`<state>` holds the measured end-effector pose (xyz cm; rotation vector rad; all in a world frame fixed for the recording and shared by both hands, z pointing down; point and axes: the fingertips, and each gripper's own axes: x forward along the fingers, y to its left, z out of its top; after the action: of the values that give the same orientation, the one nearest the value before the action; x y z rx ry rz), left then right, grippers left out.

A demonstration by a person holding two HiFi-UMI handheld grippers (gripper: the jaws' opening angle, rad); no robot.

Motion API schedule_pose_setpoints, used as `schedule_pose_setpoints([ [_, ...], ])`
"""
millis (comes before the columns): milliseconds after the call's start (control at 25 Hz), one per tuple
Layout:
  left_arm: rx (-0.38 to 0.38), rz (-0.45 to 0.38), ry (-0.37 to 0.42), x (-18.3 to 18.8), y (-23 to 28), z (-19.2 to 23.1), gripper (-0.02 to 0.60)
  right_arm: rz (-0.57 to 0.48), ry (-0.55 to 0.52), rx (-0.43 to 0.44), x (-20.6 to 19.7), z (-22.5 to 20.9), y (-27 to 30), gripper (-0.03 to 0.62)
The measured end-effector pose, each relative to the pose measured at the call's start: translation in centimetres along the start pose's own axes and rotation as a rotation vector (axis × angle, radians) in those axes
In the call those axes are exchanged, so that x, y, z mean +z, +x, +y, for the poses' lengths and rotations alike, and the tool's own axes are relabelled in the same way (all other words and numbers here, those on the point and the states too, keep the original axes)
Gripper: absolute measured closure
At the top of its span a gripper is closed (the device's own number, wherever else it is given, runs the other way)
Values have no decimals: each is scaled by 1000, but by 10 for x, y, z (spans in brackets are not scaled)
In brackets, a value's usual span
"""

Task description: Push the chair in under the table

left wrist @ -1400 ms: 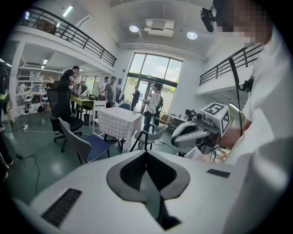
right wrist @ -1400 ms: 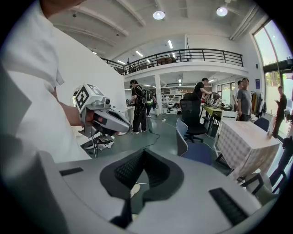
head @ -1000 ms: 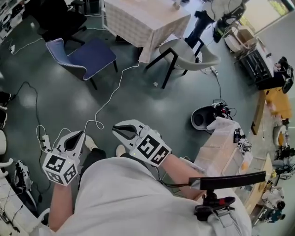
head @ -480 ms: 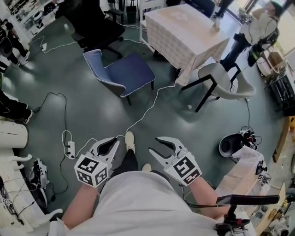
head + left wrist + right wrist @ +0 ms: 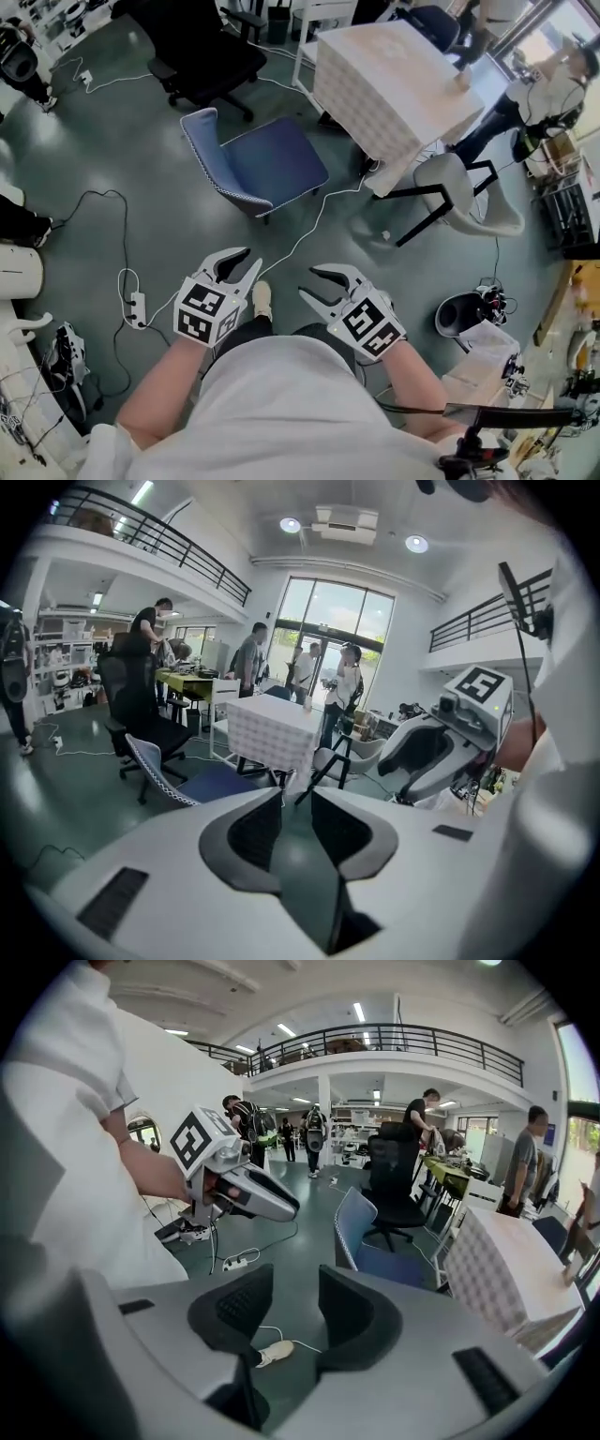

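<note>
A dark round bin stands on the floor at the right, well away from the chair; its inside is too dark to make out.

The blue chair stands on the grey floor, clear of the bench and not under it, just off the cloth-covered bench's near left corner. Its backrest is on the side away from the bench. The open front of its seat faces that corner, so its long axis runs from backrest to seat front, aimed at the bench. A pale grey chair sits at the bench's near right side, and a black office chair stands beyond the blue one. A white cable trails over the floor from below the bench toward the person's shoe.

Both claws are held low in front of the person, well short of the blue chair. The left claw has its jaws opening with nothing between them. The right claw has its jaws spread wide and bare, with only floor and the shoe seen through the gap.
</note>
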<state>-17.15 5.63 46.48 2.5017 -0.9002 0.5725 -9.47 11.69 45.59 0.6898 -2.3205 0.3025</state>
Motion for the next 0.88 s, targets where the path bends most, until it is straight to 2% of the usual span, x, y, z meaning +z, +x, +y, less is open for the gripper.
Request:
schedule_pose_setpoints([
  [120, 59, 26, -29, -1, 11, 47, 465, 40, -16, 26, 16, -14, 31, 430],
  [280, 178, 70, -35, -8, 24, 114, 453, 106, -42, 57, 23, -32, 57, 430],
  [480, 336, 121, -80, -6, 46, 195, 430, 116, -43, 77, 24, -67, 68, 430],
  [720, 435, 161, -252, -4, 94, 259, 400, 107, -64, 128, 21, -133, 74, 430],
  [880, 510, 223, -375, -24, 112, 297, 389, 118, -86, 185, 24, -172, 79, 430],
])
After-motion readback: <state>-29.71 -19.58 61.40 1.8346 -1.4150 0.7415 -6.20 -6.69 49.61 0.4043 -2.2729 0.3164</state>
